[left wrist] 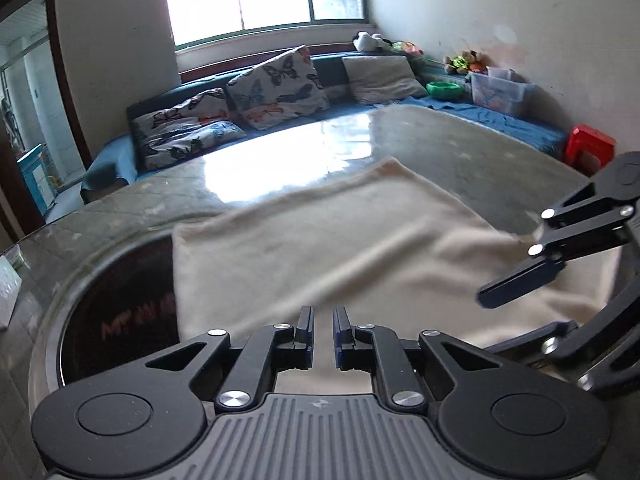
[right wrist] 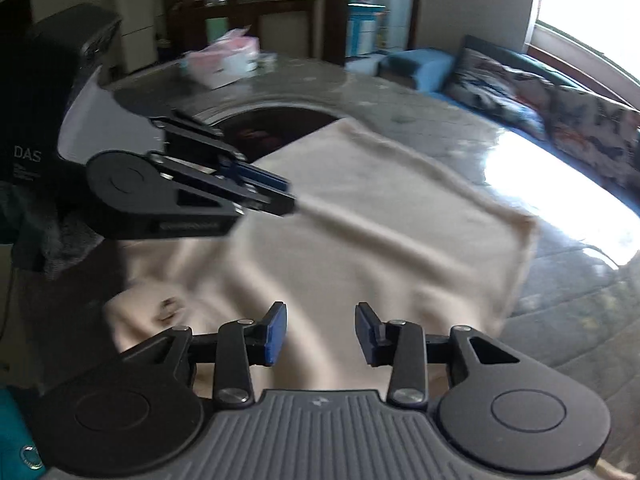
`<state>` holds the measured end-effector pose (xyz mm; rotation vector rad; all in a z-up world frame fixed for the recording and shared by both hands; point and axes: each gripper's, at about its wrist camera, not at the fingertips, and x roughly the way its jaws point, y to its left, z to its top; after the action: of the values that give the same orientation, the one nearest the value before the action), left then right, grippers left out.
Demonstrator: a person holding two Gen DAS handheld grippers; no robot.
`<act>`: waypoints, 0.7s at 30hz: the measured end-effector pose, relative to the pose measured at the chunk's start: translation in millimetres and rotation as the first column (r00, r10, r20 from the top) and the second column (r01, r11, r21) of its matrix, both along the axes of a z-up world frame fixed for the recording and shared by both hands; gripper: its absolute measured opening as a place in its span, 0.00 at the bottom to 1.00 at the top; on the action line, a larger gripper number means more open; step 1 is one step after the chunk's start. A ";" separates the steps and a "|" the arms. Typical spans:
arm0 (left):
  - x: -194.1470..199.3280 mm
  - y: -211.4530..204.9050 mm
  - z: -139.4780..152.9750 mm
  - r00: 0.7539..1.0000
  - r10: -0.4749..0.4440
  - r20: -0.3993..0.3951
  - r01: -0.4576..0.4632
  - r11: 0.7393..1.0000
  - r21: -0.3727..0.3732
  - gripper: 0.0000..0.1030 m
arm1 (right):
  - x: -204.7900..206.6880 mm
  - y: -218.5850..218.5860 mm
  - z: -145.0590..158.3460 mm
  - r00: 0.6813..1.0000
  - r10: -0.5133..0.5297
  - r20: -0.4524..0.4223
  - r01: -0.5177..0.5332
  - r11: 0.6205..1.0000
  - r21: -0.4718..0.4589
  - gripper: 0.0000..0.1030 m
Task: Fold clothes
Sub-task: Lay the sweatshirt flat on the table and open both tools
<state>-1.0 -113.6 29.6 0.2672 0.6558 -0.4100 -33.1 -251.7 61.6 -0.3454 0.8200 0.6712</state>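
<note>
A cream-coloured soft knit garment [left wrist: 320, 240] lies spread across the round glass-topped table [left wrist: 460, 144], covering most of the near half and reaching the near edge; its far corner points toward the middle of the table. The cloth is rumpled (long shallow folds run across it), and part of it overlaps the dark circular inset [left wrist: 120, 300] under the glass on the table's left side.

The left gripper [left wrist: 322, 330] hangs just above the near edge of the garment with its jaws drawn close, a narrow gap between them; from its own camera nothing sits in that gap, while the right wrist view shows the left gripper [right wrist: 286, 198] with its tips meeting a raised ridge of cloth, so whether it pinches the fabric cannot be told.

The right gripper [right wrist: 320, 332] is spread wide over the garment near the table's near edge, its blue pads [right wrist: 276, 334] well apart and gripping nothing.

A pink and white tissue box [right wrist: 224, 60] stands at the far edge of the table. Beyond the table runs a blue couch [left wrist: 500, 120] with butterfly-print cushions [left wrist: 280, 84].
</note>
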 end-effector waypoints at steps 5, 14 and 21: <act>-30.9 1.9 -12.6 1.000 -0.010 -0.005 0.010 1.000 0.008 0.12 | -31.8 14.6 -15.2 1.000 0.026 0.003 -0.026 1.000 -0.010 0.37; -64.2 14.9 -19.2 1.000 0.003 0.020 -0.003 1.000 -0.026 0.15 | -68.2 6.0 -20.2 0.999 0.005 0.035 -0.005 1.000 0.002 0.38; -71.3 22.5 -14.6 1.000 -0.007 0.014 0.008 1.000 -0.024 0.27 | -72.9 -2.2 -11.9 1.000 0.015 0.020 -0.015 1.000 0.007 0.39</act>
<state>-72.3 -91.1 15.0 0.2499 0.6361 -0.4224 -106.1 -253.9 49.7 -0.3513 0.7966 0.6838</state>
